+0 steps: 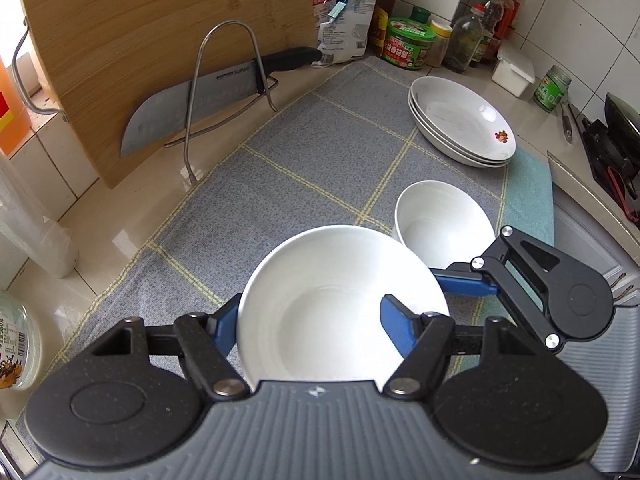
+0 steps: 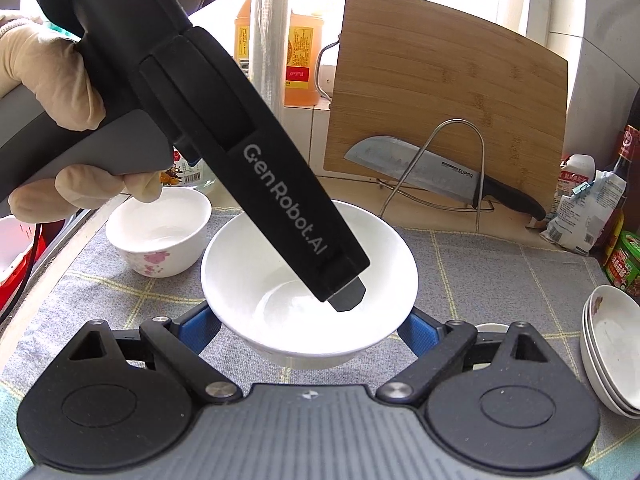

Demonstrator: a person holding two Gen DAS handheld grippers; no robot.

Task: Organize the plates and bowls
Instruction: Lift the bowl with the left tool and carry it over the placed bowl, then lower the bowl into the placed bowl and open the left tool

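A plain white bowl [image 1: 320,308] hangs just above the grey checked mat [image 1: 312,152], held from two sides. My left gripper [image 1: 310,316] is shut on it, with one blue finger outside the left wall and the other inside. My right gripper [image 2: 310,328] is shut on the same white bowl [image 2: 256,264], its blue fingers on the lower wall at either side; it also shows as the right gripper [image 1: 480,276] at the bowl's right. A second plain bowl [image 1: 440,220] rests on the mat behind. Stacked white plates [image 1: 460,120] lie further back. A small flowered bowl [image 2: 160,232] stands at the left.
A bamboo cutting board [image 1: 160,40] and a cleaver [image 1: 192,100] in a wire rack stand at the back. Sauce bottles and jars [image 1: 408,40] line the tiled wall. A stove [image 1: 616,152] sits at the right. A gloved hand [image 2: 52,80] holds the left gripper's handle.
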